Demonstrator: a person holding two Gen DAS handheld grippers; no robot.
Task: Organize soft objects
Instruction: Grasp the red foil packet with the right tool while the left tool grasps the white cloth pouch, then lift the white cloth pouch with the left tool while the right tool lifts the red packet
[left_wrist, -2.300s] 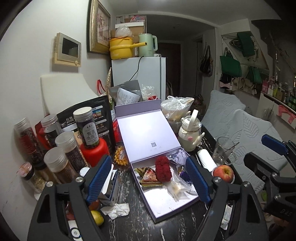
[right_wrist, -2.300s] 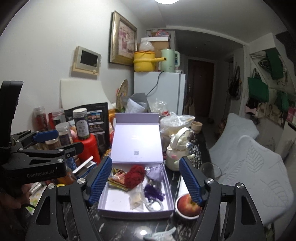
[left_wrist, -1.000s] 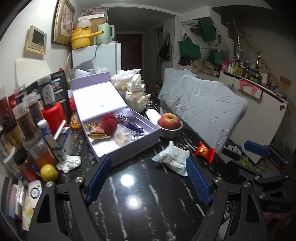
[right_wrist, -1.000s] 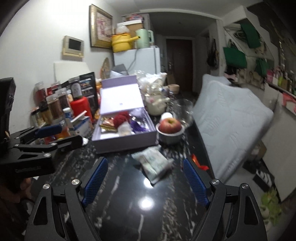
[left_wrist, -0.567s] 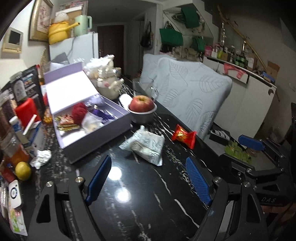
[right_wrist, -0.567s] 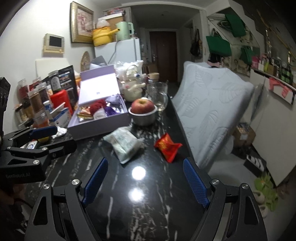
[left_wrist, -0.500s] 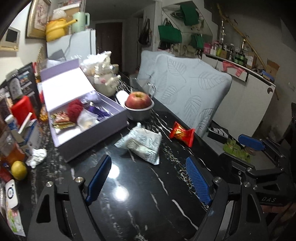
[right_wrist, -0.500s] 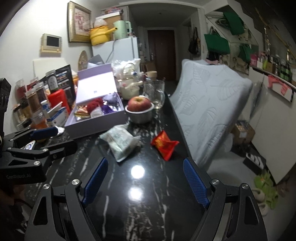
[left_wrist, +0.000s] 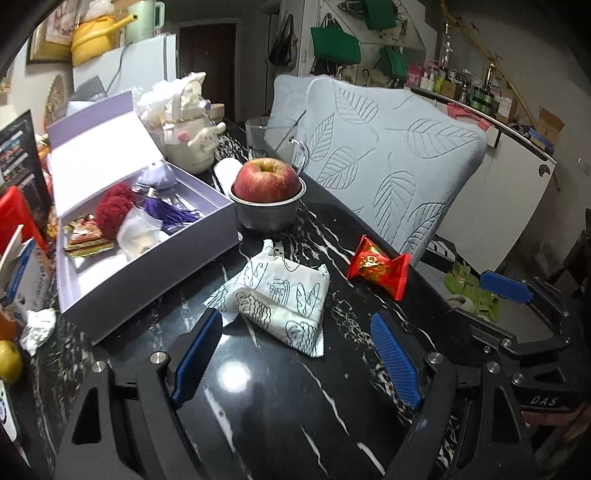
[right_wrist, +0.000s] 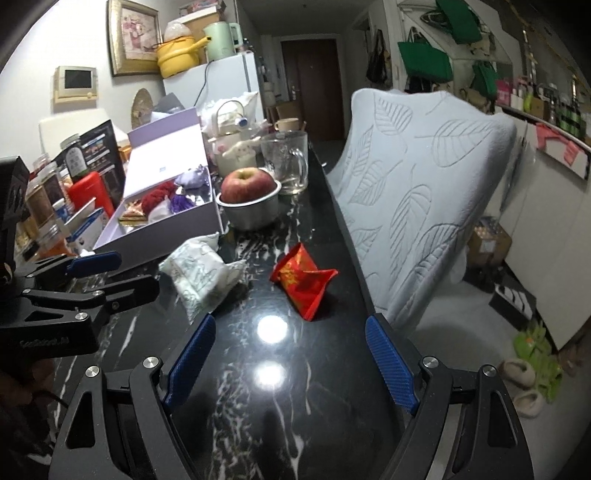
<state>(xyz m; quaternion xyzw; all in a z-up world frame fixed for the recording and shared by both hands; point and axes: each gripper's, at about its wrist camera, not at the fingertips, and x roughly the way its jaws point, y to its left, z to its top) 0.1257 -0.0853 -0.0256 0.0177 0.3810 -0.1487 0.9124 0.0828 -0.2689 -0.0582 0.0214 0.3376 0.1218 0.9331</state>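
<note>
1. Left wrist view: the left gripper (left_wrist: 297, 356) hangs over the black marble-patterned table (left_wrist: 258, 406) with its blue-padded jaws spread wide and nothing between them.
2. A white printed soft packet (left_wrist: 282, 295) lies on the table just ahead of the jaws, apart from both pads.
3. A red candy wrapper (left_wrist: 378, 266) lies to the right of the packet, close to the table's edge.
4. An open lavender box (left_wrist: 147, 258) stands to the left of the packet, its lid raised; inside lie a red woolly piece (left_wrist: 112, 206), a purple tassel (left_wrist: 168, 212), a clear bag and some small foil packets.
5. An apple (left_wrist: 266, 180) sits in a metal bowl (left_wrist: 267, 218) just beyond the box's near corner, with a glass mug (left_wrist: 275, 138) behind it.
6. The right gripper (left_wrist: 517, 295) shows at the right edge, one blue pad visible.
7. Right wrist view: the right gripper (right_wrist: 290, 363) is also wide open and empty above the bare table (right_wrist: 295, 406).
8. The red candy wrapper (right_wrist: 303, 277) lies ahead, between the lines of the two fingers but well short of their tips.
9. The white packet (right_wrist: 201, 271) lies left of it, just in front of the lavender box (right_wrist: 162, 240).
10. The left gripper (right_wrist: 92, 273) reaches in from the left, its fingers beside the packet, not touching it.
11. The apple (right_wrist: 246, 184) in its bowl (right_wrist: 253, 214) stands behind the wrapper.
</note>
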